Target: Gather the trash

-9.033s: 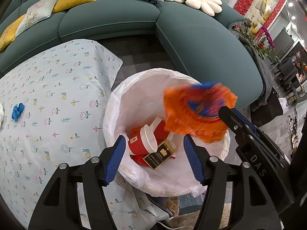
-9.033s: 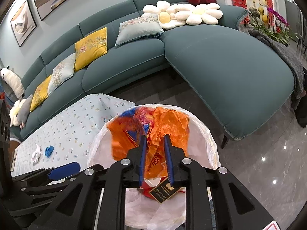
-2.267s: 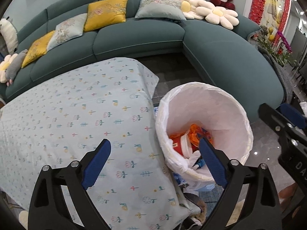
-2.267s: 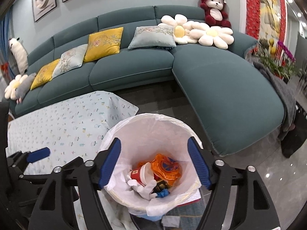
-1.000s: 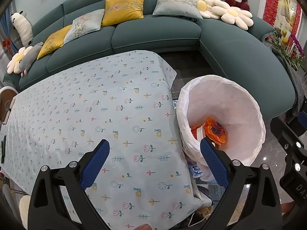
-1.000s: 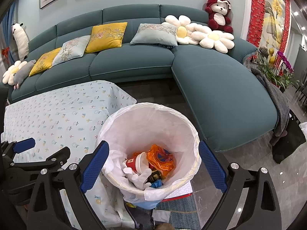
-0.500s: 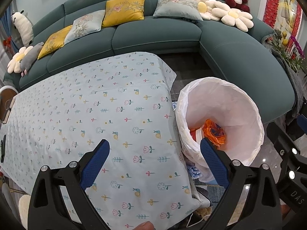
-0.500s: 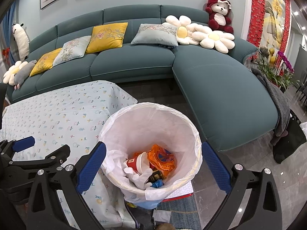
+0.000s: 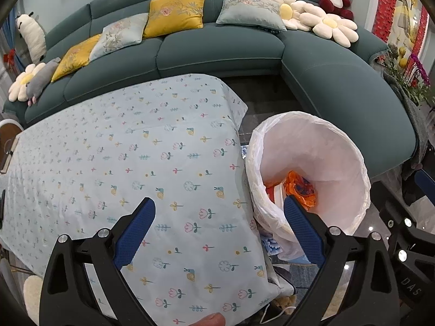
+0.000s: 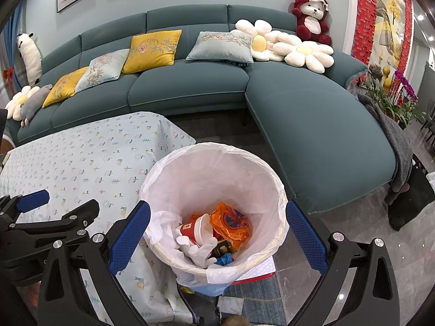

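Note:
A bin with a white bag liner [image 10: 212,163] stands on the floor by the table's right end; it also shows in the left wrist view [image 9: 326,146]. Inside lie an orange wrapper [image 10: 231,222], a red and white paper cup [image 10: 195,228], white crumpled tissue [image 10: 198,250], a dark packet and a blue scrap. My right gripper [image 10: 217,233] is open and empty above the bin. My left gripper [image 9: 220,231] is open and empty above the table's right end, to the left of the bin. The flower-print tablecloth [image 9: 108,149] shows no loose objects.
A teal corner sofa [image 10: 312,114] with yellow and grey cushions, flower pillows and a red bear wraps round the back and right. A dark grey floor strip lies between the table and the sofa. Papers and a rug lie under the bin [image 10: 255,274]. Plants [image 10: 394,95] stand far right.
Nine seconds ago my right gripper held the orange wrapper over the bin; it now lies inside. Both grippers have opened wide and pulled up and back. In the last second almost nothing moved.

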Motion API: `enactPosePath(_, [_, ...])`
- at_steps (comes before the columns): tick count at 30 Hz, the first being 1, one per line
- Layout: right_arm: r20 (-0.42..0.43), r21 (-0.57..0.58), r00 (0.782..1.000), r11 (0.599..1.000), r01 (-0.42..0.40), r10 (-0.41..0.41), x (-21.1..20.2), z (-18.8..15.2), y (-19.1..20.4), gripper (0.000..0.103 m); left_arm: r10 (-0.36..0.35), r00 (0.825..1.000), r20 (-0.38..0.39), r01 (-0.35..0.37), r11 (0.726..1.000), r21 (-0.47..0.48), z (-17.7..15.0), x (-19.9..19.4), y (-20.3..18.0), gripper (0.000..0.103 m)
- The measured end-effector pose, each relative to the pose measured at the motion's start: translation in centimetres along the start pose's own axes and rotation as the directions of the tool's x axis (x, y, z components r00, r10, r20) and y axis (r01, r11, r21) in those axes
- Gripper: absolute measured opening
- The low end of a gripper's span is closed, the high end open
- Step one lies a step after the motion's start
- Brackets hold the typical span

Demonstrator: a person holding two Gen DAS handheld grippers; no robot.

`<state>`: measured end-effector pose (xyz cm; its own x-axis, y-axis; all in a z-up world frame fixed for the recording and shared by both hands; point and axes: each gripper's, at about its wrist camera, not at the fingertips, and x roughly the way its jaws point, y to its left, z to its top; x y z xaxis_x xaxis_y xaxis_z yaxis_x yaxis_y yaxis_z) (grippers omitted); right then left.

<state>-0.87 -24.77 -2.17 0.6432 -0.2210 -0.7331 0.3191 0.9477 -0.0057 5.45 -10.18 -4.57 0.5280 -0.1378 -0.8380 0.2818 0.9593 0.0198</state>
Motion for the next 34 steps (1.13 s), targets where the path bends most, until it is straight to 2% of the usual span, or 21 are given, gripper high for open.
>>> enactPosePath(19, [-0.016, 0.006, 1.0, 1.0, 0.002, -0.002, 0.3, -0.9, -0.2, 0.096, 0.043, 0.999, 0.0, -0.043, 0.999, 0.008, -0.4, 0.5, 0.2, 0.091])
enactPosePath(34, [-0.019, 0.009, 1.0, 1.0, 0.002, -0.002, 0.4, -1.1, -0.3, 0.096, 0.026, 1.0, 0.003, -0.026, 0.999, 0.018, -0.7, 0.4, -0.2, 0.091])
